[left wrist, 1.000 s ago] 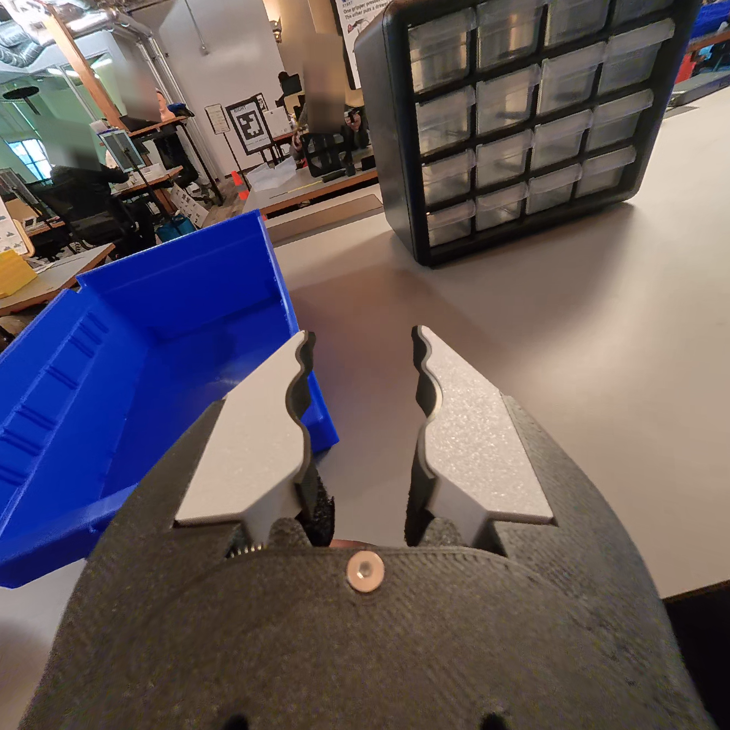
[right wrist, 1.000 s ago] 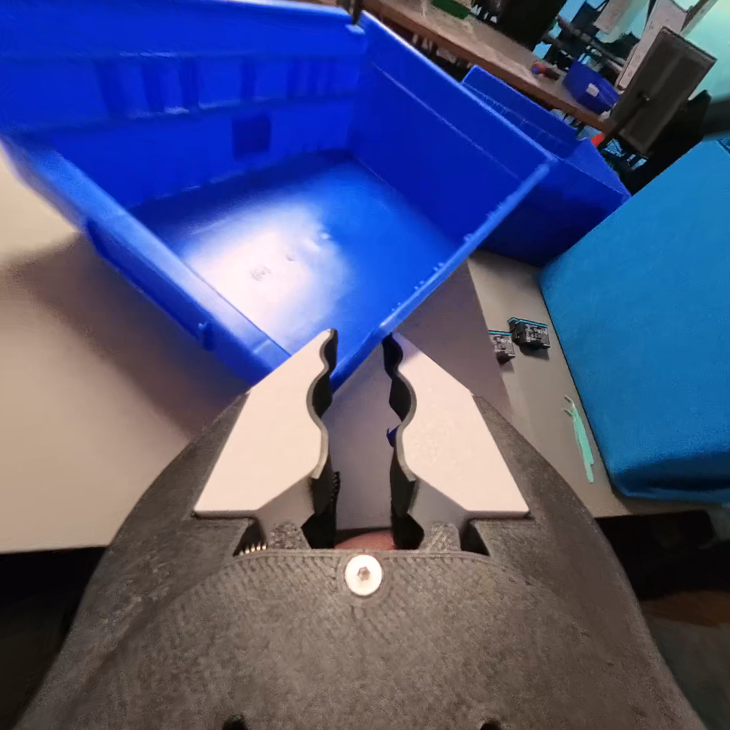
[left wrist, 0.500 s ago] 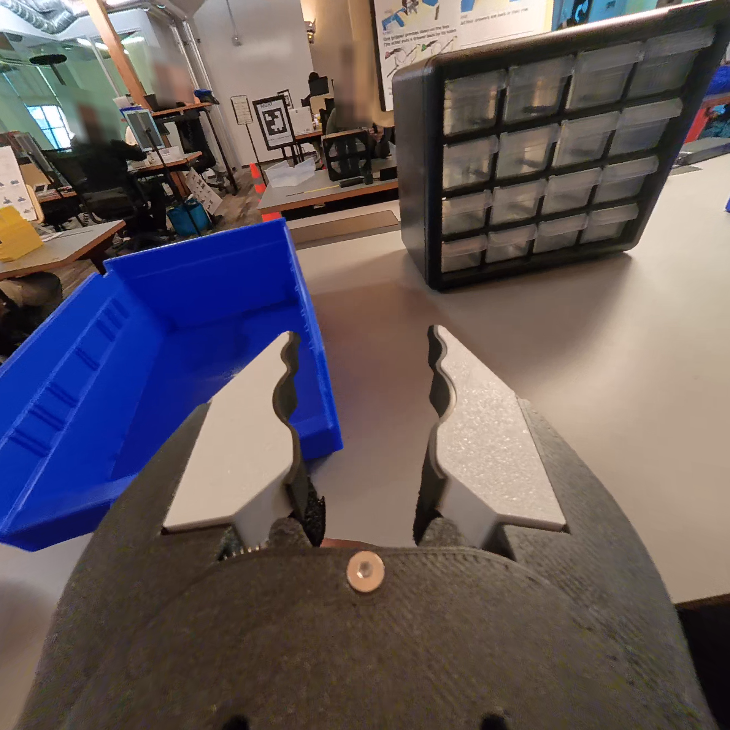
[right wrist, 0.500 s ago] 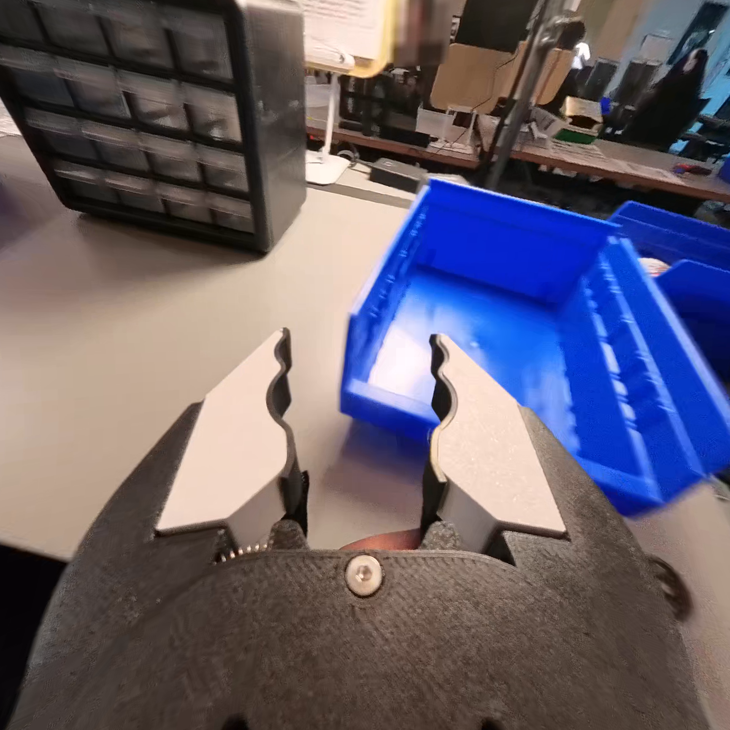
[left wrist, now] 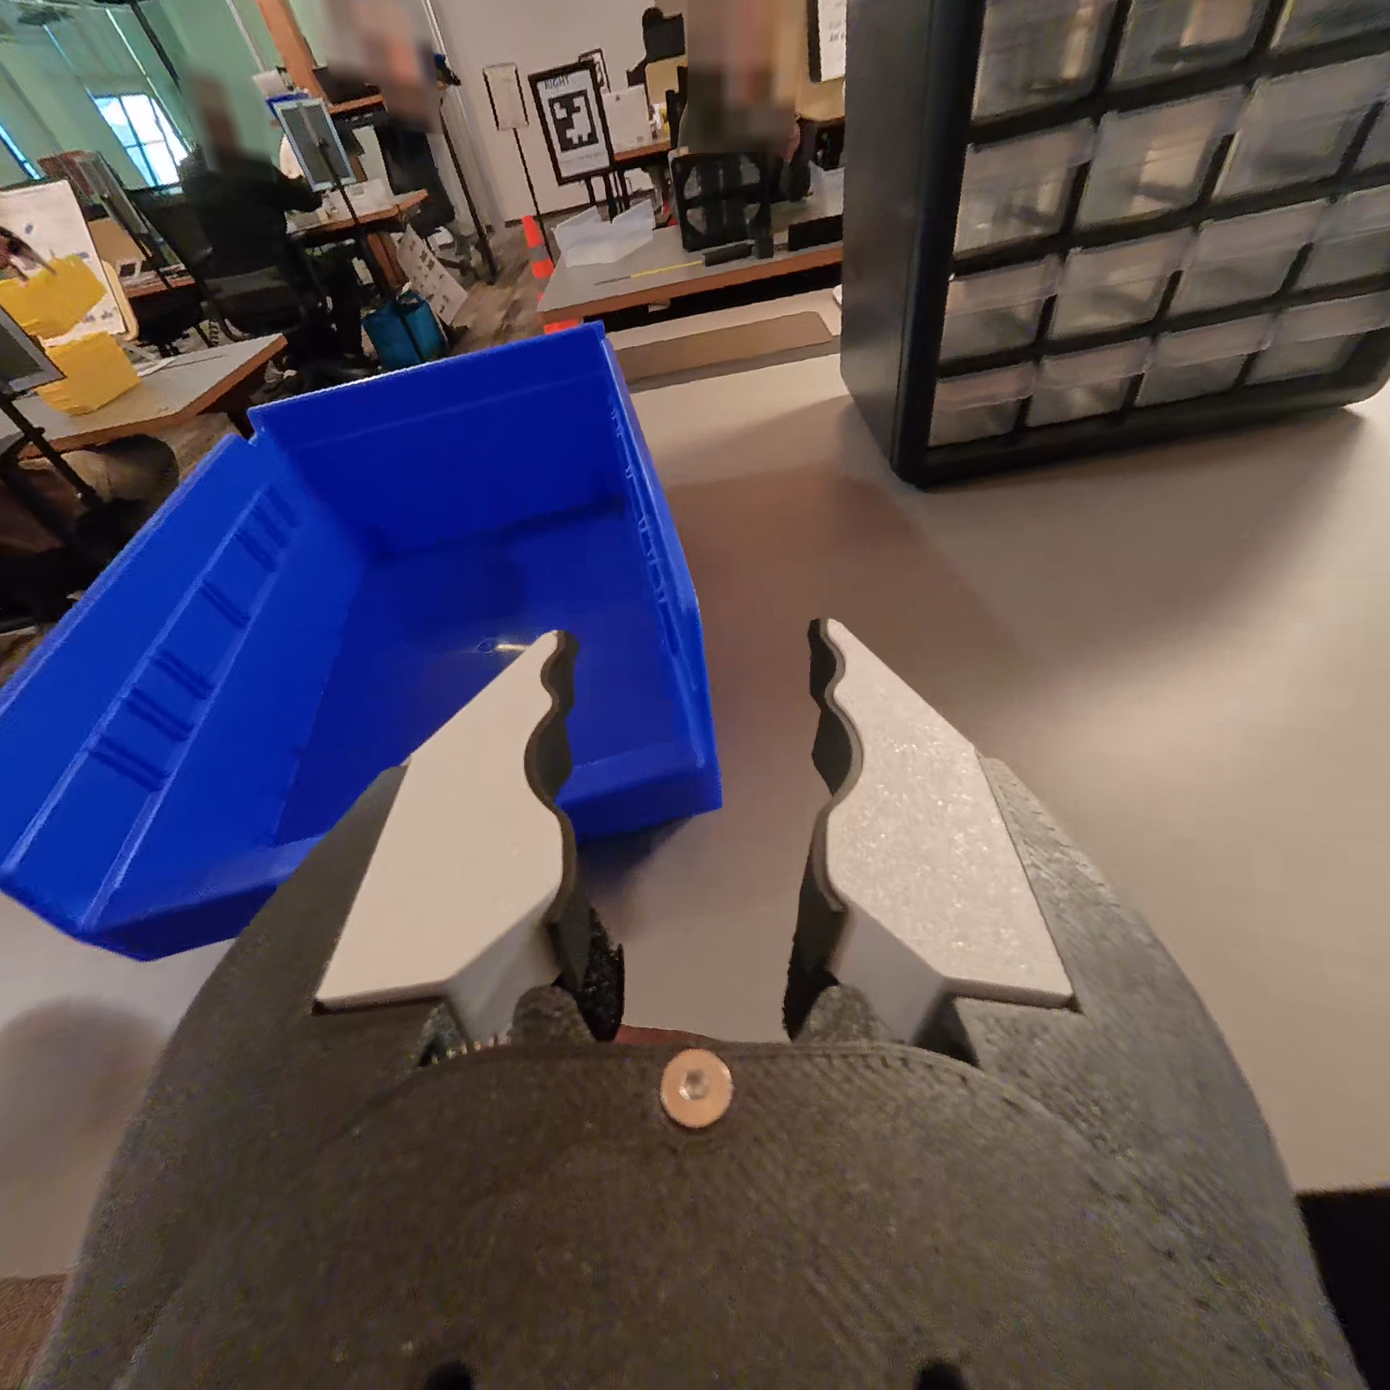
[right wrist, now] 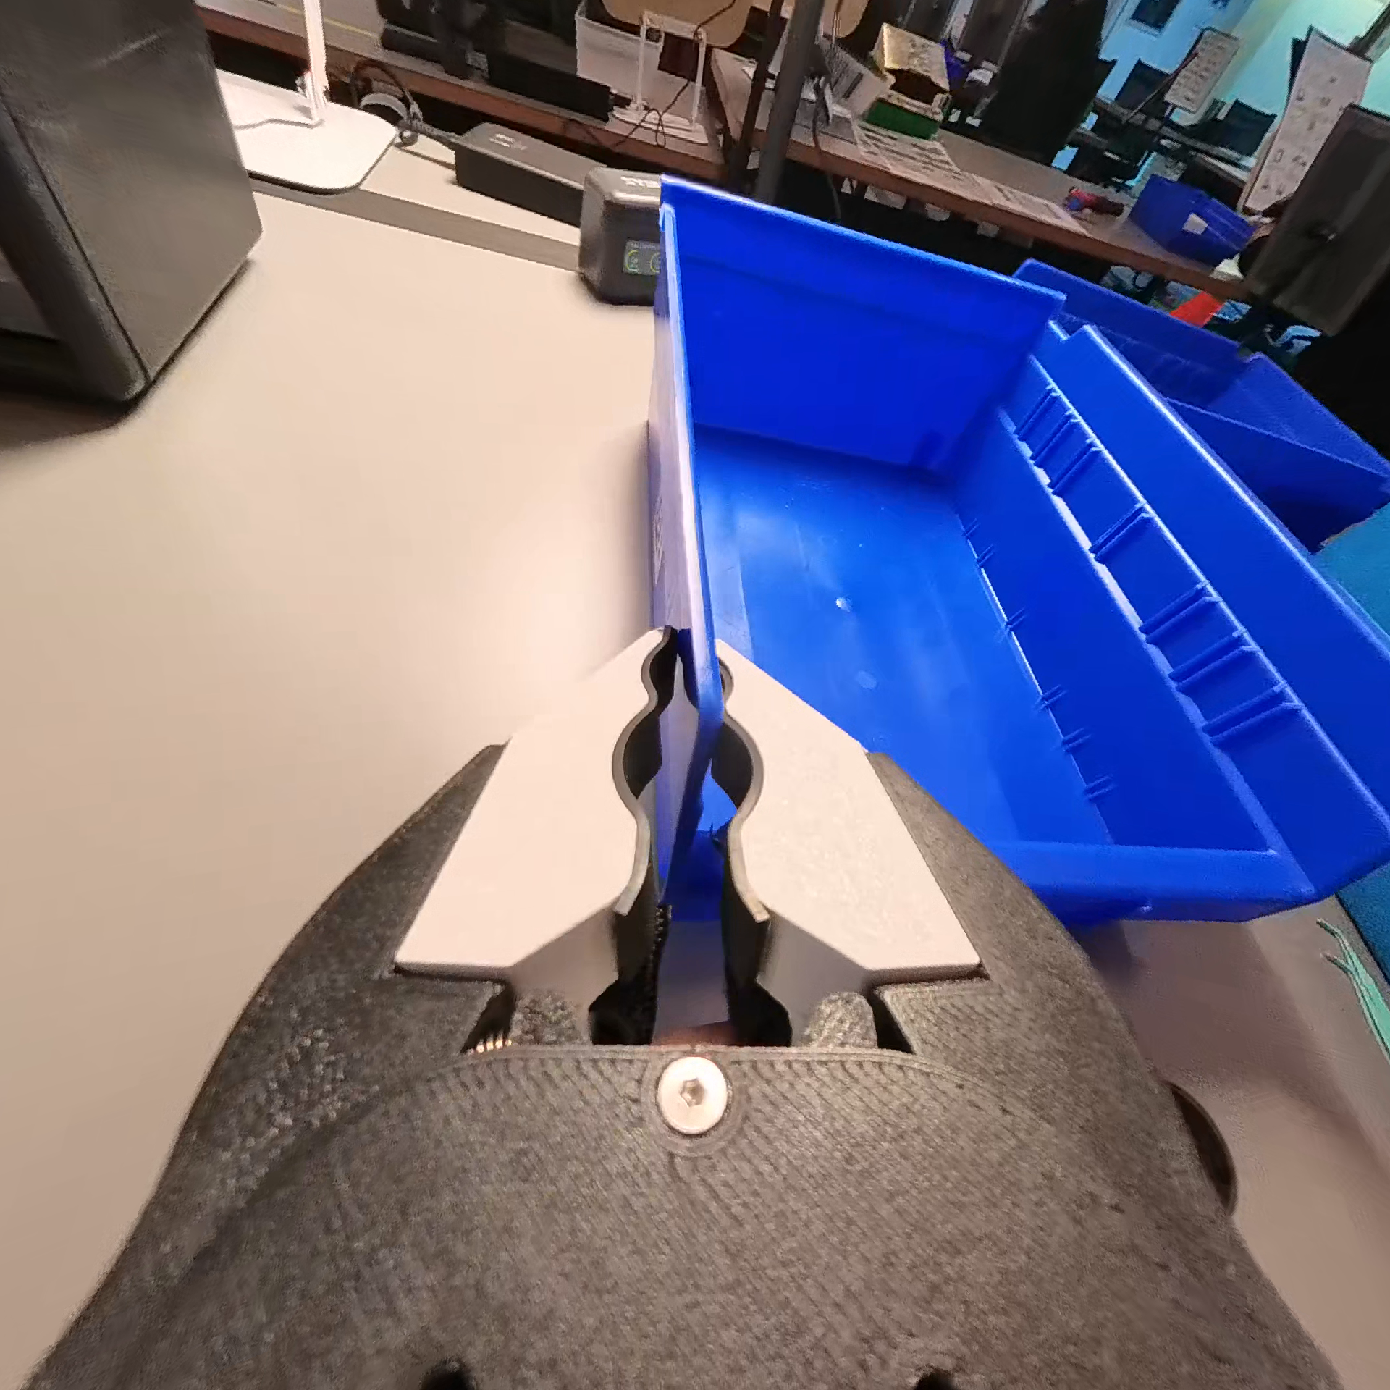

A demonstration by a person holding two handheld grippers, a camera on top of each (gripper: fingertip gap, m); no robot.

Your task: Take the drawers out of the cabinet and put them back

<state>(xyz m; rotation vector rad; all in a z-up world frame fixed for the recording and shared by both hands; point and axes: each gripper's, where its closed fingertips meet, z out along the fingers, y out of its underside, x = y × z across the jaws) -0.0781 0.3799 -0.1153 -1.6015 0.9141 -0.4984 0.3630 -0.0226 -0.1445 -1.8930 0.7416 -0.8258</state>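
Cabinet [left wrist: 1128, 226] far ahead of open left jaws; right jaws clamp blue bin [right wrist: 681, 526] wall.

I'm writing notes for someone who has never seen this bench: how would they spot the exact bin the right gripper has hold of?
On the grey table, look right of the black drawer cabinet for the open, empty blue bin. Unlike the other blue bins behind it, its left wall is pinched between the right gripper fingers.

Solid bright-blue open plastic bin [left wrist: 421, 602] left of the black-framed cabinet [left wrist: 887, 248], its clear drawers [left wrist: 1151, 158] gridded
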